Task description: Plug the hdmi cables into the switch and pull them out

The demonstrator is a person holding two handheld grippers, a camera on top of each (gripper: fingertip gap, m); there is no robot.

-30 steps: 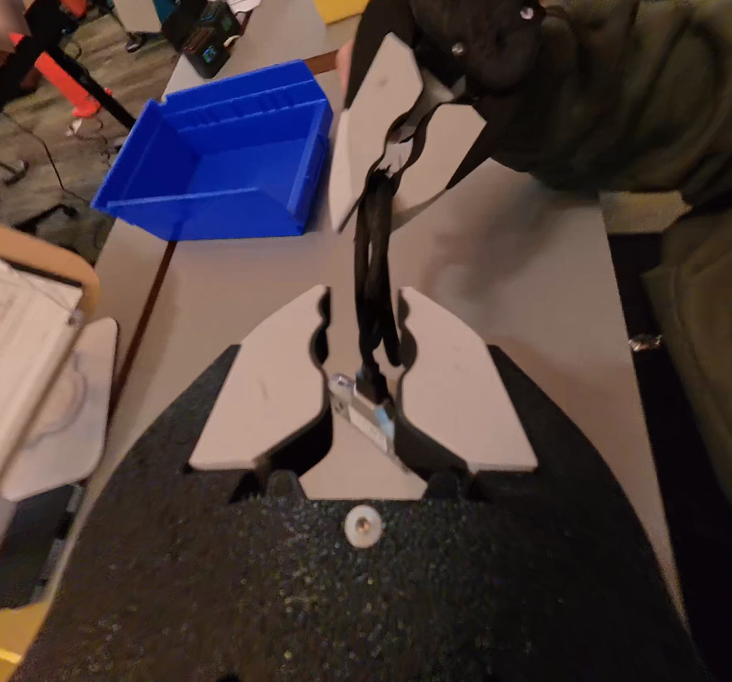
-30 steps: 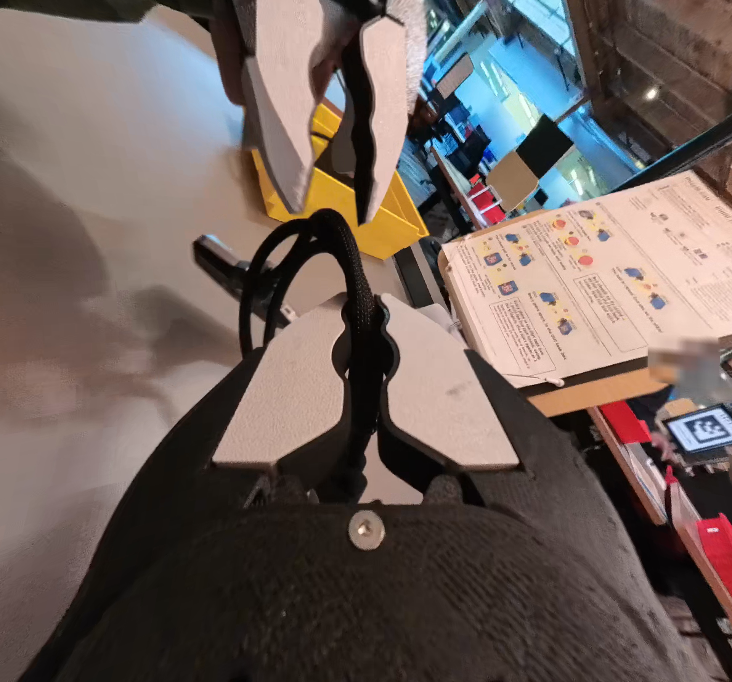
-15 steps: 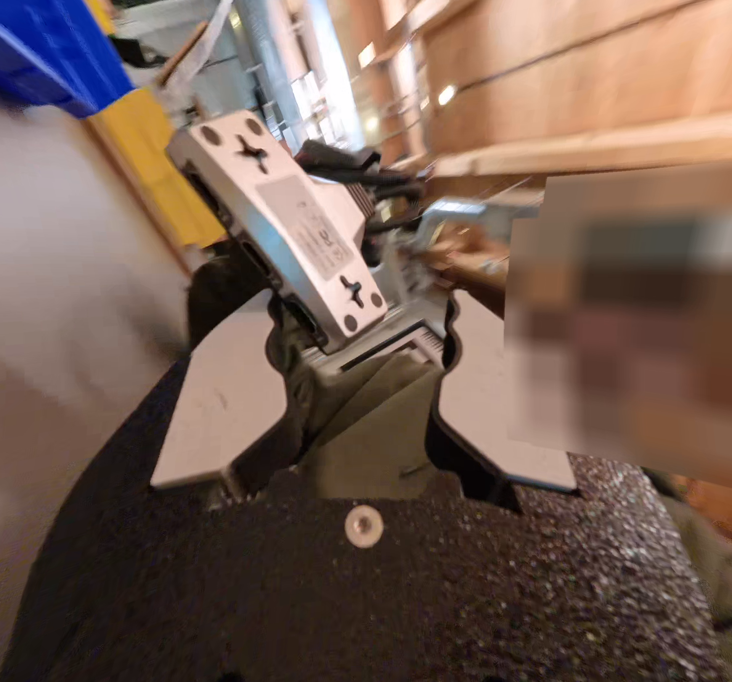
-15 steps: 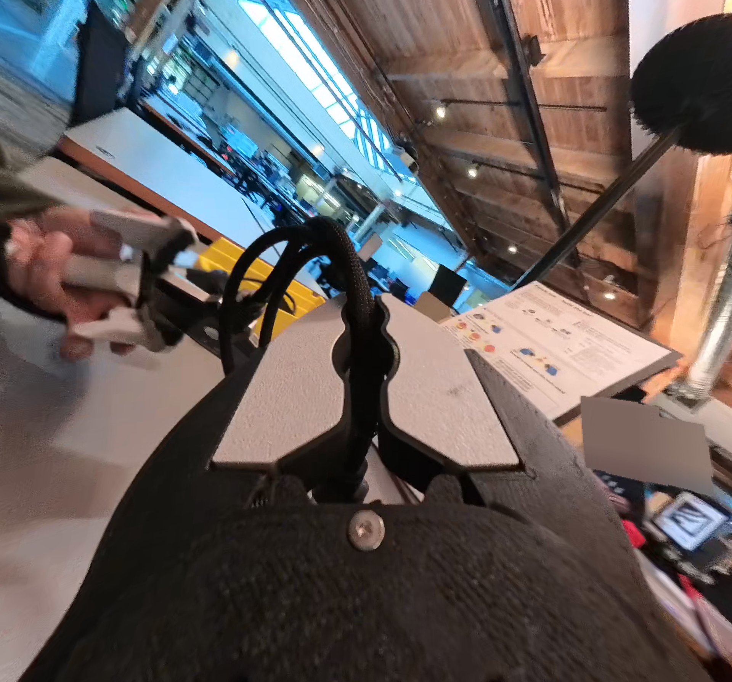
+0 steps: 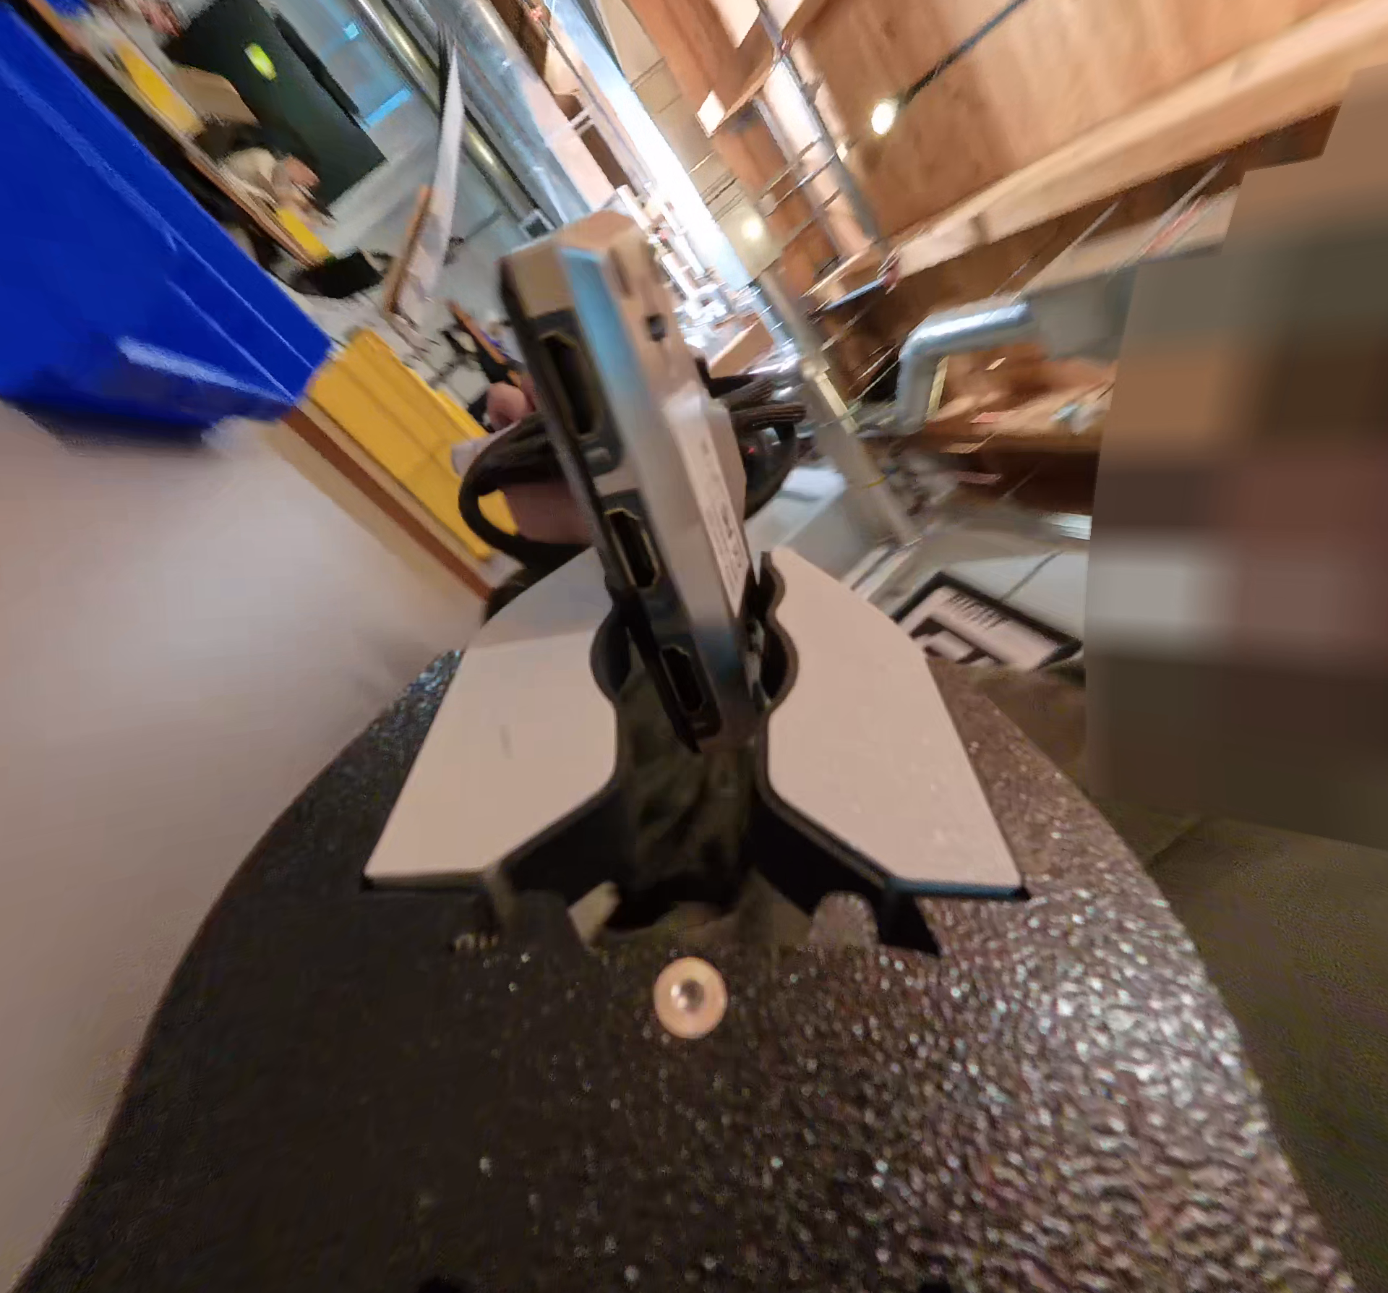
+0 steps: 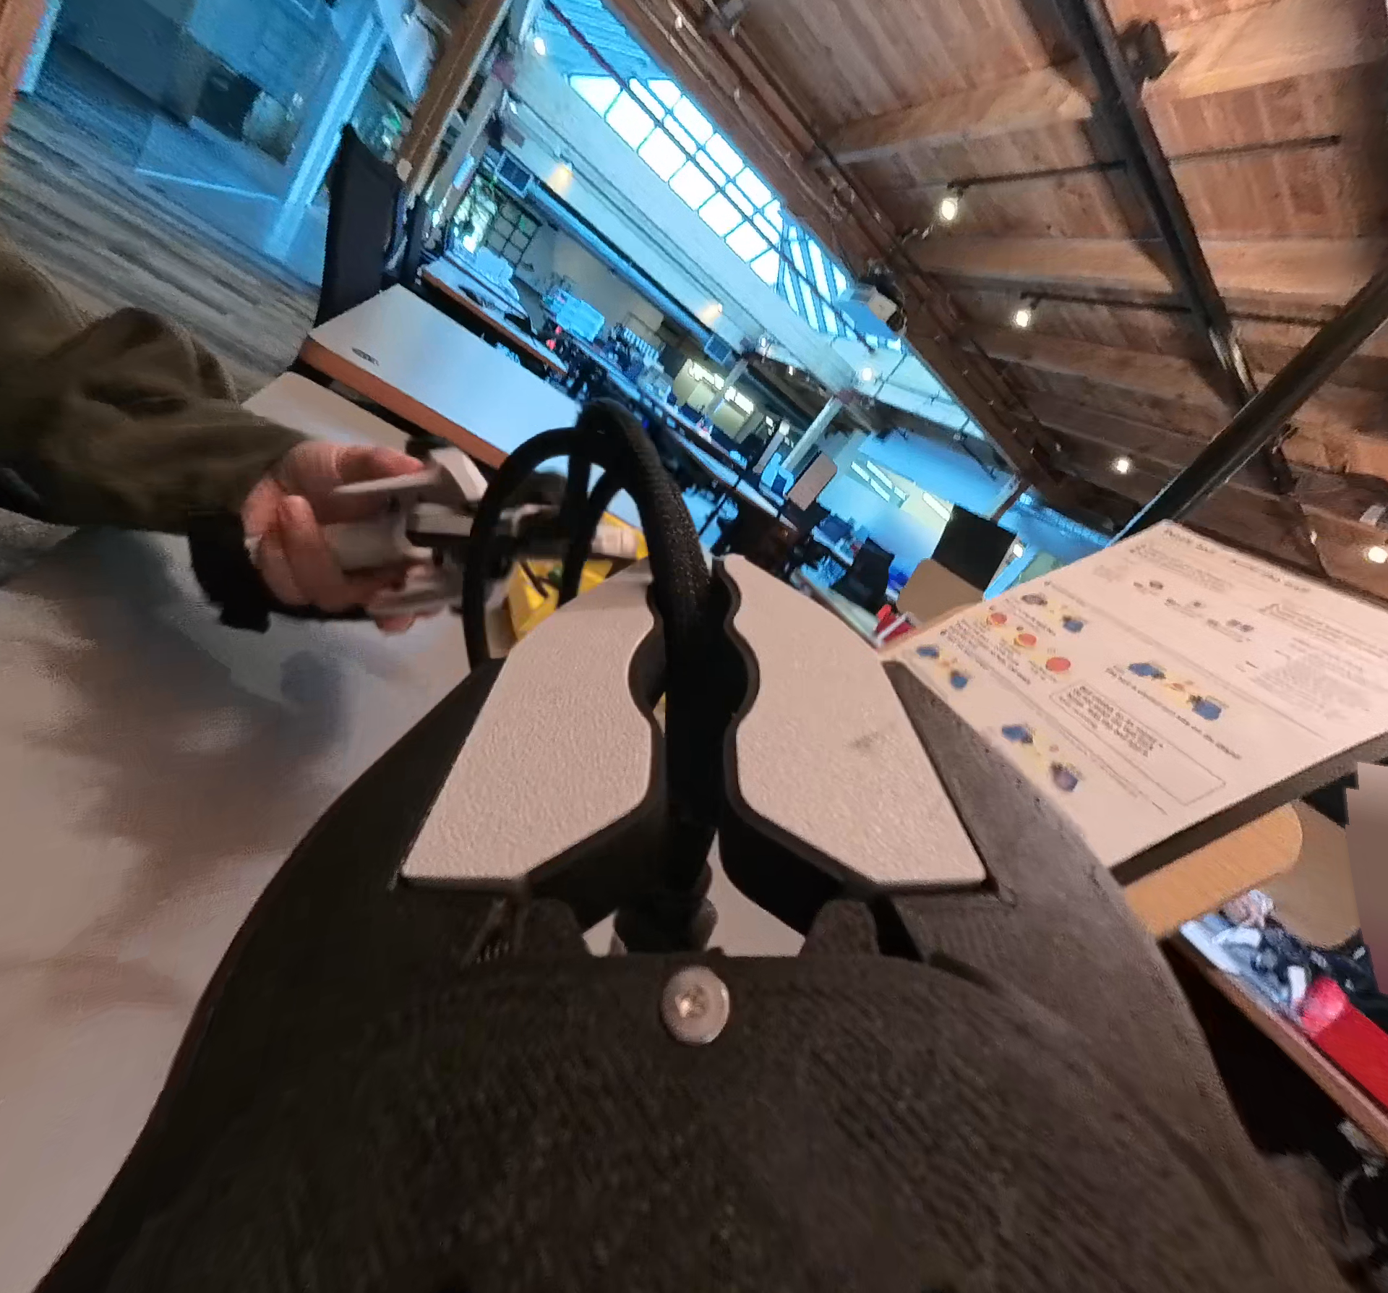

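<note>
My left gripper is shut on the silver HDMI switch, held edge-on above the table. Three ports on its near edge show empty. Loops of the black HDMI cable hang behind the switch; whether it is plugged into the far side is hidden. My right gripper is shut on the black braided cable, which arches up and to the left in loops. In the right wrist view a hand holds the left gripper farther off to the left, behind the cable loops.
A blue bin and a yellow bin stand on the white table. The yellow bin also shows in the right wrist view. A board with a printed sheet stands on the right. An olive sleeve reaches in from the left.
Both grippers have lifted and tilted up from the table. The switch has turned from showing its flat face to edge-on. The right gripper keeps its hold on the cable.
</note>
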